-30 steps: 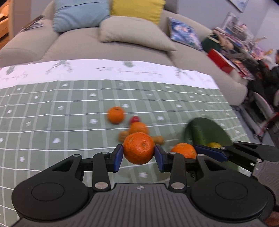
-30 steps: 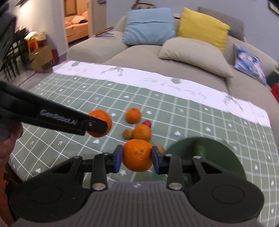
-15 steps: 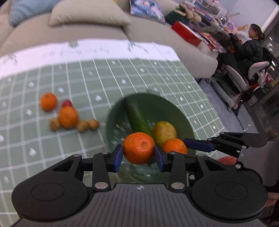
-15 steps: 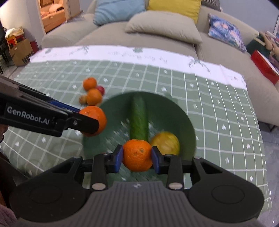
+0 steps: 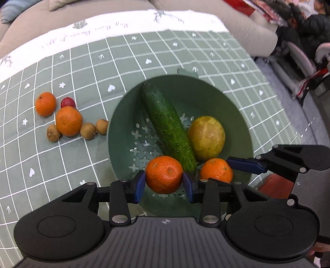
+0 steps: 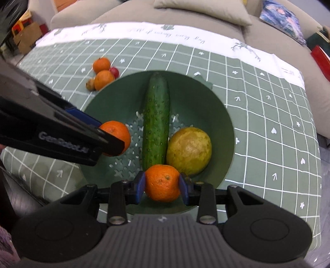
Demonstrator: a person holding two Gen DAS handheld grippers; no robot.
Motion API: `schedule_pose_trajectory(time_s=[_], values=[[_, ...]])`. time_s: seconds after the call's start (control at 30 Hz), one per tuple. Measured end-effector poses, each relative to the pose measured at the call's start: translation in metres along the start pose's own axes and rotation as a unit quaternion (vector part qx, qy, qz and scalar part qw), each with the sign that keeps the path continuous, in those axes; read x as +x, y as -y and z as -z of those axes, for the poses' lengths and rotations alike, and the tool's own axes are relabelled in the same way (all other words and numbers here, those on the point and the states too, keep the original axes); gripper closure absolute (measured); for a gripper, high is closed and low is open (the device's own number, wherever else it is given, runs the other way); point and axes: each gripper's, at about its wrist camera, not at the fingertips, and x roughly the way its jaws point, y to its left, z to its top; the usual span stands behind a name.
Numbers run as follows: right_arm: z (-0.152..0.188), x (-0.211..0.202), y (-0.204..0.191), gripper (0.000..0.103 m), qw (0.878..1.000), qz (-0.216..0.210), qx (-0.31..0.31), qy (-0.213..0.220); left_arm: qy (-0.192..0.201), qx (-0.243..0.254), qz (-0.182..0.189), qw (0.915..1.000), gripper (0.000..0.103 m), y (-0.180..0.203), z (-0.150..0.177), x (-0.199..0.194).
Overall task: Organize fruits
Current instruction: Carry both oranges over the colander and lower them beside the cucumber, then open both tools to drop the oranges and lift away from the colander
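My left gripper is shut on an orange and holds it over the near part of the green strainer bowl. My right gripper is shut on a second orange over the bowl's near rim; that orange shows in the left wrist view. The left gripper's orange shows in the right wrist view. In the bowl lie a cucumber and a yellow-green round fruit.
On the green checked cloth left of the bowl lie two oranges, a small red fruit and three small brown fruits. A beige sofa runs behind the table. The table's right edge drops to the floor.
Both grippers moved from above the loose fruit pile to over the bowl and came lower, each still gripping its orange. The bowl fills more of both views.
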Motion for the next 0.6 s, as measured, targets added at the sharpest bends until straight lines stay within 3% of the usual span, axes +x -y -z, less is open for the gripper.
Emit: schedule_pose_trajectory(time_s=[0.3,0.6], values=[[-0.003,0.014,0.004,0.071,1.000,-0.006,-0.012,-0.020,-0.037,0.011,-0.022,0.9990,0.059,0.007,-0.003,0.019],[-0.009,0.022,0.000,0.070,0.999,-0.004,-0.021,-0.029,-0.043,0.025,-0.030,0.9983,0.059,0.011,-0.006,0.025]])
